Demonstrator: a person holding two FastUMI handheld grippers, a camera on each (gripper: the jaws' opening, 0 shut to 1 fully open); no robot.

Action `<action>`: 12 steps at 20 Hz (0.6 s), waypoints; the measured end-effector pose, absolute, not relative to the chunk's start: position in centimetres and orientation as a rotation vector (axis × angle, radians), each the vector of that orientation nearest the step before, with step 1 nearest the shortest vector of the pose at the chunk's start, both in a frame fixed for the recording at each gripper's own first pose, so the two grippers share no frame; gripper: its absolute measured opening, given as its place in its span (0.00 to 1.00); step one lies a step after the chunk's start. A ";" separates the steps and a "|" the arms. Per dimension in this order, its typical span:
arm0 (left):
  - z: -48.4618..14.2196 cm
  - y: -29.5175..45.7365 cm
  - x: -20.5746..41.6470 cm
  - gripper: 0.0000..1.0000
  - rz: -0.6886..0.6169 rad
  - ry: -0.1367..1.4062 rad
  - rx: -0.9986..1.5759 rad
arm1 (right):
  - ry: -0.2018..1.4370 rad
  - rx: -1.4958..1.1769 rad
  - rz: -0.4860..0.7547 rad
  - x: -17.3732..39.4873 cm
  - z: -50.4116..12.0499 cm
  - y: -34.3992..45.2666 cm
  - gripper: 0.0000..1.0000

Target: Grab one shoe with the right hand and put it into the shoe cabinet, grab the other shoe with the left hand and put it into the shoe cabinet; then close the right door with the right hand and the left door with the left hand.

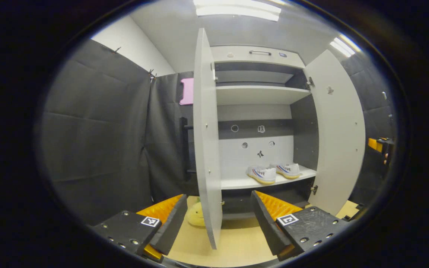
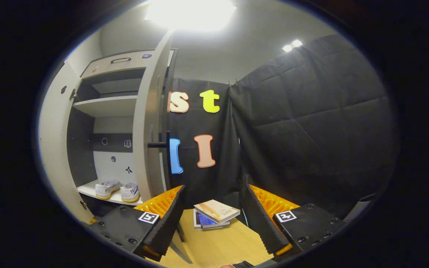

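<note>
Two white shoes stand side by side on the lower shelf of the open cabinet. In the right gripper view the same shoes sit on that shelf behind the right door. My left gripper is open and holds nothing; the left door's edge stands between its fingers, farther off. The right door hangs open to the right. My right gripper is open and holds nothing, facing the booth wall just right of the cabinet.
A stack of books lies on the wooden floor ahead of my right gripper. A yellow plush toy rests on the floor by the left door's foot. The other gripper peeks past the right door. An upper shelf spans the cabinet.
</note>
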State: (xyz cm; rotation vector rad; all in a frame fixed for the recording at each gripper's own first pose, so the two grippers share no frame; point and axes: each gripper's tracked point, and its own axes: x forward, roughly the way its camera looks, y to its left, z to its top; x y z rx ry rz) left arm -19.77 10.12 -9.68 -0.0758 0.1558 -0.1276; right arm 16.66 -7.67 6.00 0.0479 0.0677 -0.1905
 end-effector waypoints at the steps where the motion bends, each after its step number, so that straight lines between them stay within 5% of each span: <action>1: -9.8 10.7 -19.8 0.89 -0.117 0.159 -0.079 | 0.070 0.037 -0.205 17.0 5.8 -7.8 0.92; 2: -9.8 11.3 -20.0 1.00 -0.106 0.161 -0.080 | 0.071 0.030 -0.211 17.3 5.7 -7.7 0.97; 12: -10.4 15.1 -20.6 0.97 -0.048 0.165 -0.096 | 0.084 0.014 -0.169 17.6 5.5 -4.4 0.92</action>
